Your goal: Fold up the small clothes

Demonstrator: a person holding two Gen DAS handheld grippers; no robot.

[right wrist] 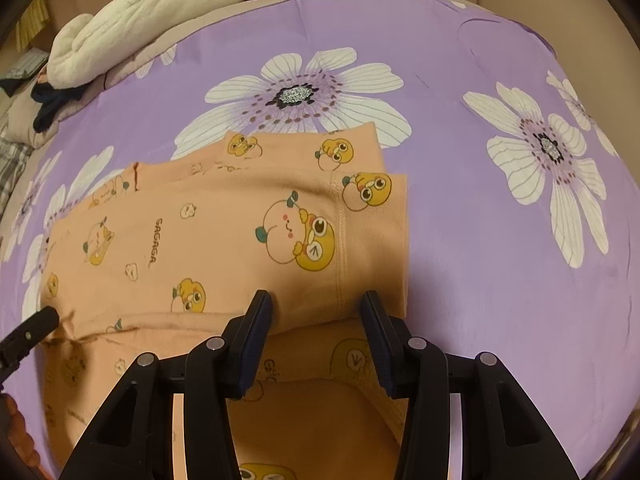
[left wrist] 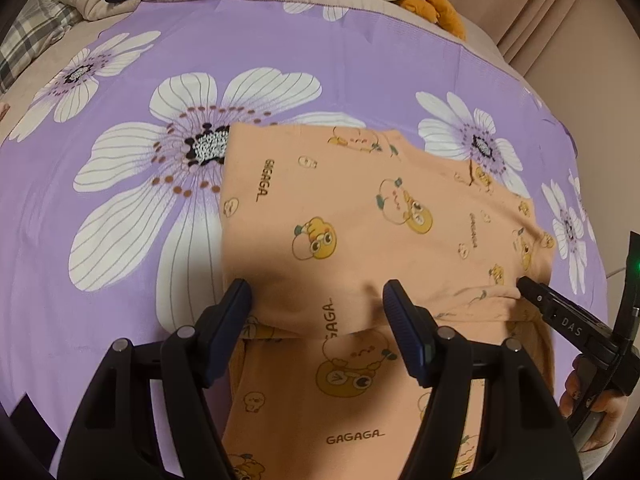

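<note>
Garment: peach printed kids' garment (left wrist: 360,216), part-folded on purple floral sheet (left wrist: 120,280).
L view only: person's hand (left wrist: 592,396) on R tool.
R view only: hem band.
L gripper (left wrist: 318,300): wide, straddling folded edge.
R gripper (right wrist: 316,308): wide, over hem edge.

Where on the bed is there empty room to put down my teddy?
Bare purple flowered sheet lies to the right of the peach garment, out to the bed's edge. More lies left of it, around the big white flower. The strip behind, up to the cream blanket, is bare too. The near middle is crowded: both grippers, left and right.
</note>
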